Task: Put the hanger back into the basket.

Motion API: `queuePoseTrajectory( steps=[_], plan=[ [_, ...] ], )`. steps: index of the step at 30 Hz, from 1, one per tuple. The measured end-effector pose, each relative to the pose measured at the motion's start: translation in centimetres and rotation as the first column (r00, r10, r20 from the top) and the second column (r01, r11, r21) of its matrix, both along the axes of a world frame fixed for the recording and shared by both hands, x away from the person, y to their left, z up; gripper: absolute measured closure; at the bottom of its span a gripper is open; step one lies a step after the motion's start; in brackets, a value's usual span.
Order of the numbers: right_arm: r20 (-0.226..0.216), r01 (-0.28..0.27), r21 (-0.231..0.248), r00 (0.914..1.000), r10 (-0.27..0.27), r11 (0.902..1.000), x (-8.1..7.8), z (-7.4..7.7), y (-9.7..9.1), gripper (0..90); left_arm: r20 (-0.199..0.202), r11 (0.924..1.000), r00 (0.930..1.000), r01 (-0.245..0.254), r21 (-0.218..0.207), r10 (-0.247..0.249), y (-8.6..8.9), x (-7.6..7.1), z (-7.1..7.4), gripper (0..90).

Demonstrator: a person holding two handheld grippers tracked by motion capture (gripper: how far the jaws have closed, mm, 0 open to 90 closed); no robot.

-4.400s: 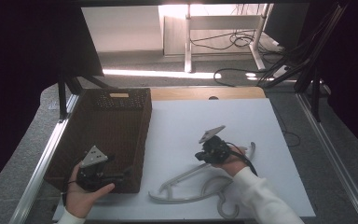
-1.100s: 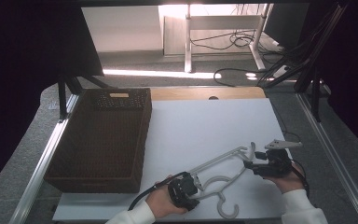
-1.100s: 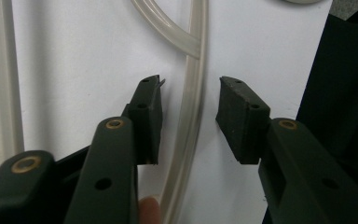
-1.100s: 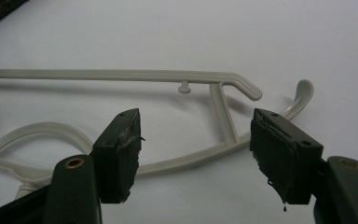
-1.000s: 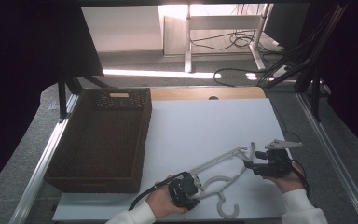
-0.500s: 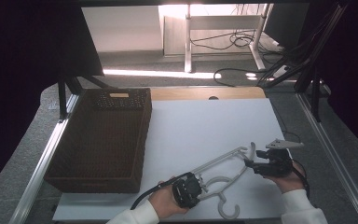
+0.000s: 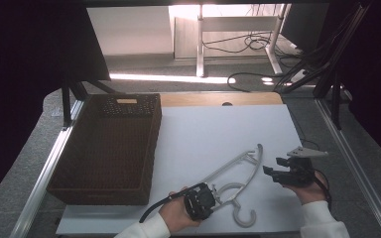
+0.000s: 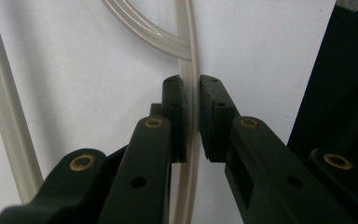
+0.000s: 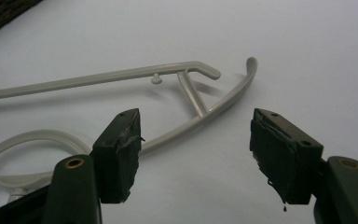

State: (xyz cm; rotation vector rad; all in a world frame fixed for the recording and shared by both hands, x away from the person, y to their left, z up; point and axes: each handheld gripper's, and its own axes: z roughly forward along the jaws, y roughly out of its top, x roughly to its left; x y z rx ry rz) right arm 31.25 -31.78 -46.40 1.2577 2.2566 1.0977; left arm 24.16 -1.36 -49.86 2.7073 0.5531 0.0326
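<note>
A pale plastic coat hanger [image 7: 233, 163] lies on the white table [image 7: 218, 129] toward the front right, its hook nearest the person. My left gripper [image 7: 209, 194] is at the hanger's hook end. In the left gripper view my left gripper [image 8: 192, 88] is shut on a thin bar of the hanger [image 8: 189, 56]. My right gripper [image 7: 274, 168] rests just right of the hanger's curved arm, apart from it. In the right gripper view my right gripper [image 9: 196, 140] stands wide open, with the hanger [image 9: 121, 74] lying beyond its black pads [image 9: 121, 140].
A dark brown wicker basket [image 7: 151, 148] stands on the table's left side, with no contents that I can make out. Metal rails [image 7: 49, 168] run along both table edges. Cables [image 7: 248, 44] and desk legs lie on the floor beyond the far edge.
The left gripper came from the basket and shut on the hanger, which moved front right. The right gripper let go. In the last second the hanger's far end swung slightly away.
</note>
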Motion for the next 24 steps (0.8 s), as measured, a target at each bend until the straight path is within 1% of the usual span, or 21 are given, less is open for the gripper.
queuePoseTrajectory(
  steps=[3,5,7,10,12,14,16,17,18,20,22,24],
  plan=[
    [0.004,0.021,0.008,0.9998,-0.021,0.9998,0.0,0.1,-0.5,34.1,-0.032,0.9996,0.9995,-0.003,-0.027,0.002,0.2,0.3,0.5,82.2],
    [0.010,0.038,0.013,0.9992,-0.038,0.9992,0.0,0.2,-0.8,34.1,-0.059,0.9985,0.9983,0.000,-0.055,-0.003,0.4,0.5,1.0,82.2],
    [0.016,0.053,0.016,0.9984,-0.054,0.9984,0.0,0.2,-1.2,34.1,-0.072,0.9964,0.9974,-0.008,-0.084,0.002,0.7,0.8,1.4,82.2],
    [0.016,0.076,0.024,0.9969,-0.076,0.9968,0.1,0.2,-1.7,34.1,-0.087,0.9911,0.9960,-0.032,-0.129,0.021,1.4,1.4,2.2,82.2],
    [0.019,0.088,0.028,0.9959,-0.089,0.9957,0.1,0.2,-2.0,34.1,-0.092,0.9854,0.9951,-0.052,-0.162,0.038,2.0,1.7,2.8,82.2],
    [0.023,0.101,0.030,0.9945,-0.102,0.9944,0.1,0.2,-2.3,34.1,-0.098,0.9763,0.9936,-0.075,-0.203,0.056,2.6,2.0,3.4,82.2],
    [0.032,0.111,0.033,0.9932,-0.112,0.9933,0.1,0.3,-2.5,34.1,-0.102,0.9626,0.9918,-0.101,-0.252,0.077,3.2,2.1,3.9,82.2],
    [0.037,0.117,0.035,0.9923,-0.119,0.9925,0.1,0.3,-2.5,34.1,-0.101,0.9588,0.9918,-0.102,-0.265,0.077,3.4,2.2,4.3,82.2],
    [0.040,0.126,0.037,0.9911,-0.127,0.9914,0.1,0.3,-2.6,34.1,-0.100,0.9521,0.9913,-0.111,-0.285,0.086,3.6,2.2,4.6,82.2],
    [0.042,0.133,0.039,0.9900,-0.135,0.9903,0.1,0.3,-2.7,34.1,-0.096,0.9426,0.9911,-0.118,-0.313,0.092,4.1,2.3,5.3,82.2],
    [0.044,0.138,0.040,0.9893,-0.139,0.9897,0.1,0.3,-2.7,34.1,-0.102,0.9327,0.9900,-0.126,-0.338,0.097,4.6,2.4,5.9,82.2],
    [0.044,0.144,0.039,0.9884,-0.146,0.9888,0.0,0.3,-2.8,34.1,-0.094,0.9260,0.9896,-0.135,-0.353,0.109,5.0,2.5,6.4,82.2]
  ],
)
